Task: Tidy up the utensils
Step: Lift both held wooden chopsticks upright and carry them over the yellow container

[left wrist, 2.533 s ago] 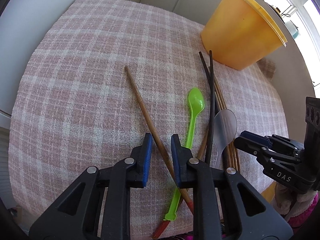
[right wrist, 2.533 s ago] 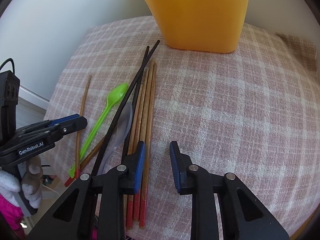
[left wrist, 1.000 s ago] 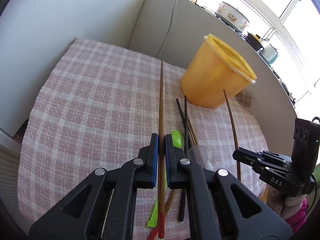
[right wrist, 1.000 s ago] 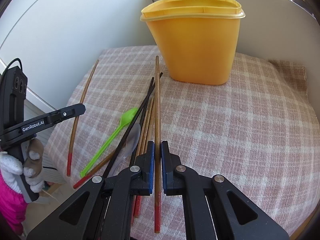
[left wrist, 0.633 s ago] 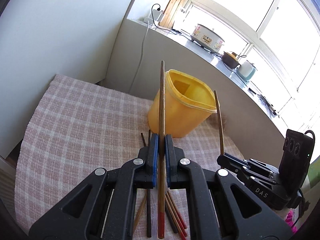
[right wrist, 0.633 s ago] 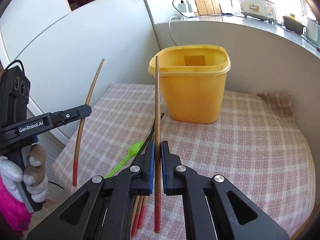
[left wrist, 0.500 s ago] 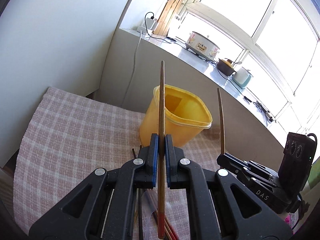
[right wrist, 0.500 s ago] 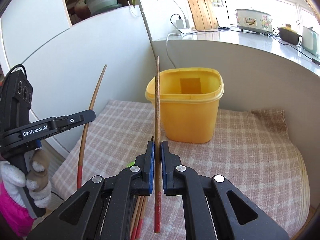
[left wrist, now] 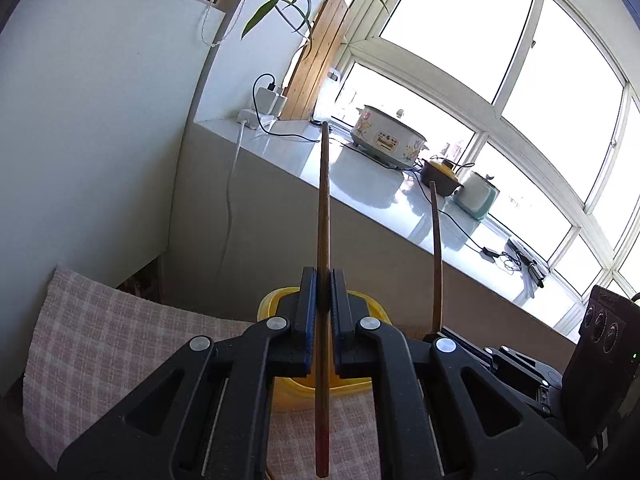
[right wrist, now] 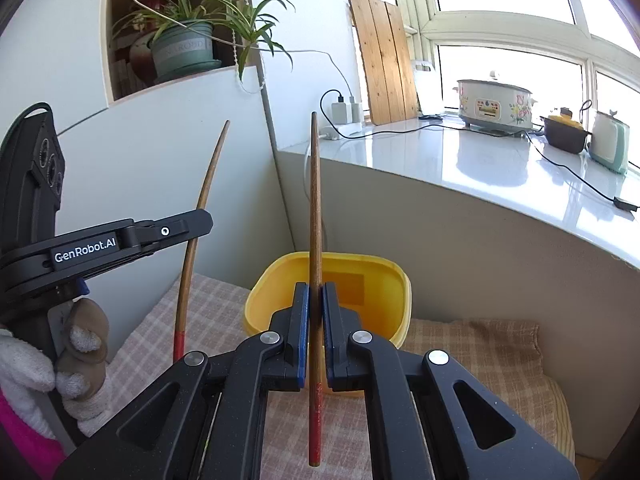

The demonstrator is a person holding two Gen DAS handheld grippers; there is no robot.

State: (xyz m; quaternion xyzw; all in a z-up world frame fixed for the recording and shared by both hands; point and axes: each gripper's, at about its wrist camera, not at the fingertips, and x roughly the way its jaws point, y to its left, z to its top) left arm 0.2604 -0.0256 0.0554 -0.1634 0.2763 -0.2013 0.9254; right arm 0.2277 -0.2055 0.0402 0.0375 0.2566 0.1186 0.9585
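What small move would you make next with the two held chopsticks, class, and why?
Probably tip the right gripper so its chopstick points red end down into the yellow tub. Both grippers are shut on upright chopsticks, the tub's open mouth sits just ahead of the right one, and the left gripper with its chopstick can follow.

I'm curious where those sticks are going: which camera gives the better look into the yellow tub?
The right wrist view. There the yellow tub shows its open mouth, rim and inner wall beyond the right gripper and its chopstick. In the left wrist view, the left gripper hides most of the tub, leaving only slivers.
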